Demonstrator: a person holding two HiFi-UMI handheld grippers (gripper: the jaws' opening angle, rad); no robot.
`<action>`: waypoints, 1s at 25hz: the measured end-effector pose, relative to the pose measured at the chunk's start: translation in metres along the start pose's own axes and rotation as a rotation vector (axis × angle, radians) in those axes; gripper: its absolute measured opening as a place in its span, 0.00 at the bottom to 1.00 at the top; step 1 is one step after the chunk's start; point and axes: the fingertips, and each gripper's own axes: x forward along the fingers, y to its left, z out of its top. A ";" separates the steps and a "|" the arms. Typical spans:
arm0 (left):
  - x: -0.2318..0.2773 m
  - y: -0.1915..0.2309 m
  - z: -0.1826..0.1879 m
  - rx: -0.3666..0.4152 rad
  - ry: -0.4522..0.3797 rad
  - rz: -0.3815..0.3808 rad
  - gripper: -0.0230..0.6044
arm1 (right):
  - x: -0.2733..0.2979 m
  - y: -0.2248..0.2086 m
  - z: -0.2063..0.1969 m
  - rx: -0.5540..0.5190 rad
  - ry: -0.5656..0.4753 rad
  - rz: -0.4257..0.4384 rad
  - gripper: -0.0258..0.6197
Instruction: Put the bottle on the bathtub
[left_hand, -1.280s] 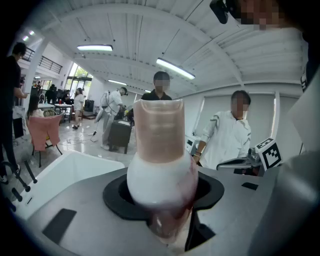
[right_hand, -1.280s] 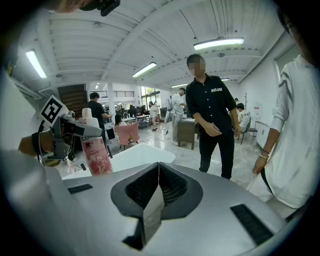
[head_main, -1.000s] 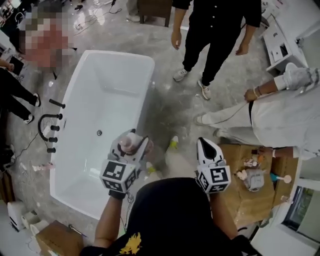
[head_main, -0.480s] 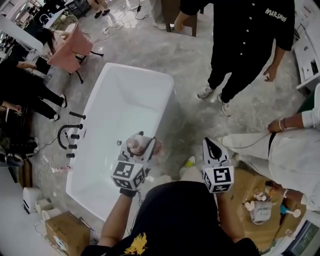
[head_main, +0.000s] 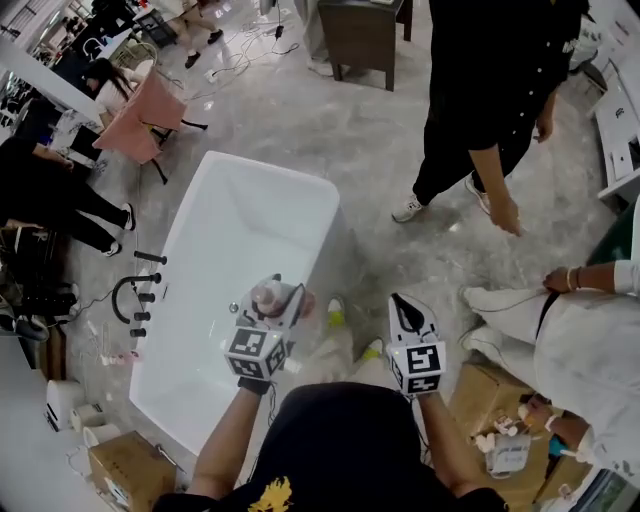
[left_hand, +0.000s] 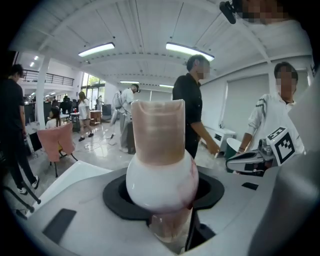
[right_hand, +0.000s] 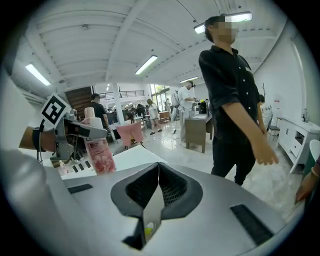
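Observation:
A pink bottle (left_hand: 161, 165) with a rounded white shoulder and a tan cap stands upright between the jaws of my left gripper (head_main: 272, 300), which is shut on it. In the head view the bottle (head_main: 268, 295) hangs over the near right rim of the white bathtub (head_main: 225, 250). From the right gripper view the same bottle (right_hand: 99, 155) shows at the left, held by the left gripper (right_hand: 75, 131). My right gripper (head_main: 409, 312) is shut and holds nothing, to the right of the tub over the floor.
A black tap set (head_main: 135, 290) stands on the floor left of the tub. A person in black (head_main: 490, 110) walks beyond the tub and another in white (head_main: 570, 330) sits at the right. Cardboard boxes (head_main: 480, 400) lie near my right side. A pink chair (head_main: 140, 110) is far left.
The view has shifted a little and the person in black has stepped right. My left gripper still holds the bottle over the tub's right rim; the right gripper drifted slightly left.

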 end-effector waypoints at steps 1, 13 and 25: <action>0.010 0.004 0.000 0.001 0.000 -0.004 0.38 | 0.006 0.000 -0.001 0.005 0.008 0.002 0.04; 0.165 0.113 -0.025 -0.008 0.013 -0.066 0.38 | 0.118 0.005 0.010 0.062 0.157 -0.100 0.04; 0.312 0.188 -0.071 0.018 0.071 -0.057 0.38 | 0.249 -0.003 -0.013 0.121 0.217 -0.167 0.04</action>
